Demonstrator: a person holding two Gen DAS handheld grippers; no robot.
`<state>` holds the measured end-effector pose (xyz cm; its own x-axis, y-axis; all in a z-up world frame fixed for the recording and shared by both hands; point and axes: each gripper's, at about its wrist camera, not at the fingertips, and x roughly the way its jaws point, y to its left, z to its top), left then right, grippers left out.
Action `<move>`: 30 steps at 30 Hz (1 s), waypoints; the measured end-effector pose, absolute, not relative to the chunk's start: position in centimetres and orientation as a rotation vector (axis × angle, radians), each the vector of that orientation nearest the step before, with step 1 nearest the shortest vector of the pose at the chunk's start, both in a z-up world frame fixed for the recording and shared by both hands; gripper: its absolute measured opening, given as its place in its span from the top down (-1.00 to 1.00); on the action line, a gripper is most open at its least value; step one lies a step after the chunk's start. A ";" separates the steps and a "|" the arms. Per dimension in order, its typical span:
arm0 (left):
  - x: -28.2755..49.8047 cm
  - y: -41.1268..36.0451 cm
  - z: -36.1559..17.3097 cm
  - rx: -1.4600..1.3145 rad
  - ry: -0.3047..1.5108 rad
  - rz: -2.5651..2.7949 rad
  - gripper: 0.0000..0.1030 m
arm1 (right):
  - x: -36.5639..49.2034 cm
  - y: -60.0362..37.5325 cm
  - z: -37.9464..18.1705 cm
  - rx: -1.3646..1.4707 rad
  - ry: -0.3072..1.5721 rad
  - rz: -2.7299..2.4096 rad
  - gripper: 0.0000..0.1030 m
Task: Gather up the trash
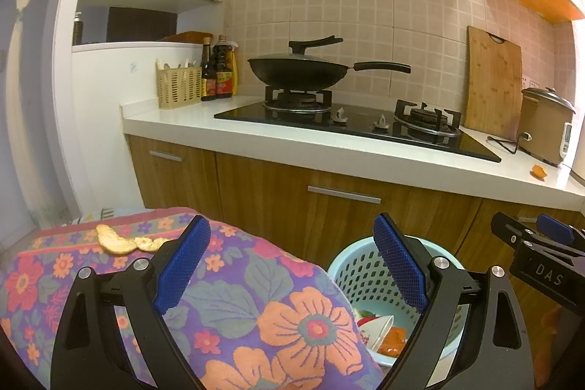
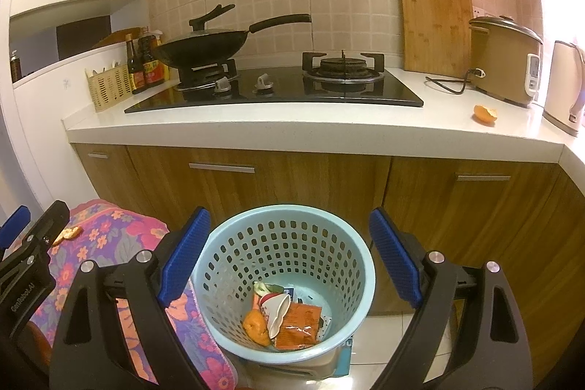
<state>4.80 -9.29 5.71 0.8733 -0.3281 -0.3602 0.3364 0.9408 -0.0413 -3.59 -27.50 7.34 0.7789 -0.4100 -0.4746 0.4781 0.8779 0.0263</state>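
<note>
Below and between the spread fingers of the right gripper stands the blue basket, already holding wrappers and orange peel, so that drops fall straight in. Two peel pieces remain on the floral cloth, ahead and left of the left gripper; another piece lies on the countertop, far ahead and right. Both grippers are level, facing the stove, jaws apart and empty.
</note>
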 end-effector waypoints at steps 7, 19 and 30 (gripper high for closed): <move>4.3 -9.9 6.0 0.052 0.346 -0.336 -0.78 | -3.8 -27.8 7.4 0.148 0.475 -0.504 -0.63; 4.4 -9.8 6.1 0.055 0.340 -0.304 -0.83 | -3.8 -27.9 7.5 0.155 0.479 -0.495 -0.63; 4.1 -10.0 6.2 0.064 0.332 -0.320 -0.83 | -4.1 -28.2 7.8 0.162 0.469 -0.509 -0.64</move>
